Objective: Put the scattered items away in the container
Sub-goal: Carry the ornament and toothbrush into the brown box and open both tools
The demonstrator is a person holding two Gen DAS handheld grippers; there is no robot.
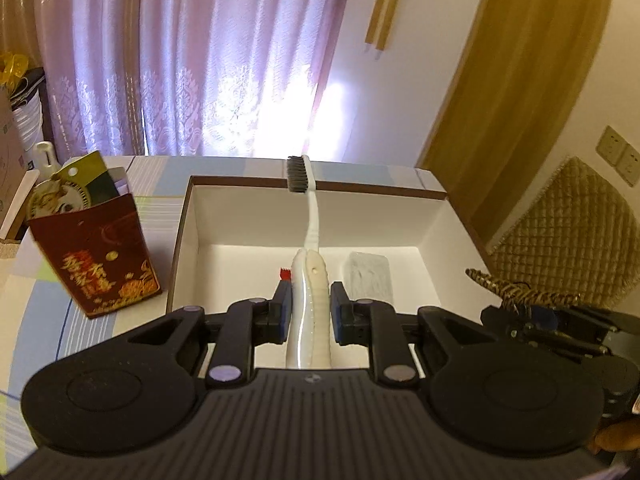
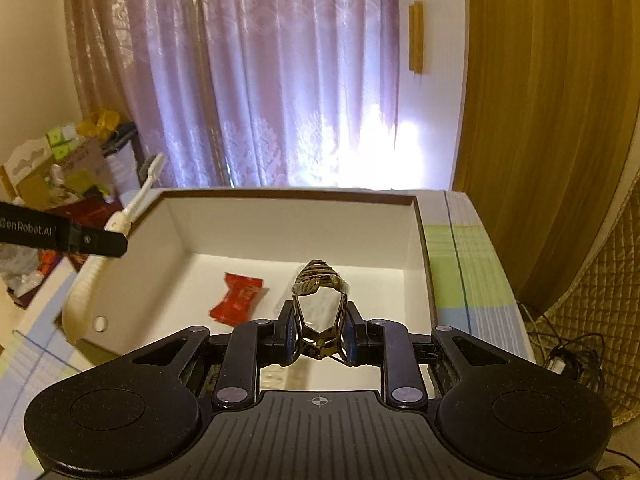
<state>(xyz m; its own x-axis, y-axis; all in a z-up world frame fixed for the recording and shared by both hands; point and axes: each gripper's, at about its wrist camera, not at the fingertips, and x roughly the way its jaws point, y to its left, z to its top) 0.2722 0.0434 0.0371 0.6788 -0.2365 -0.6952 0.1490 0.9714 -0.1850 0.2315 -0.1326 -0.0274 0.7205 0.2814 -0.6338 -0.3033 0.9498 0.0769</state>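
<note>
Over the box (image 1: 432, 216), my left gripper (image 1: 310, 308) clamps the stiff, light toothbrush (image 1: 310, 300) mid-handle; my right gripper (image 2: 320, 332) pinches a springy hair claw (image 2: 320, 284), likely brittle.

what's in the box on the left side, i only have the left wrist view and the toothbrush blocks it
Observer: A red candy wrapper lies on the floor of the box, left of centre.
Operator: and what's the right gripper holding
Observer: The right gripper is shut on a brown striped hair clip, over the box.
Operator: is my toothbrush over the box
Observer: The toothbrush in the left gripper crosses the box's left wall, its tail hanging outside.
</note>
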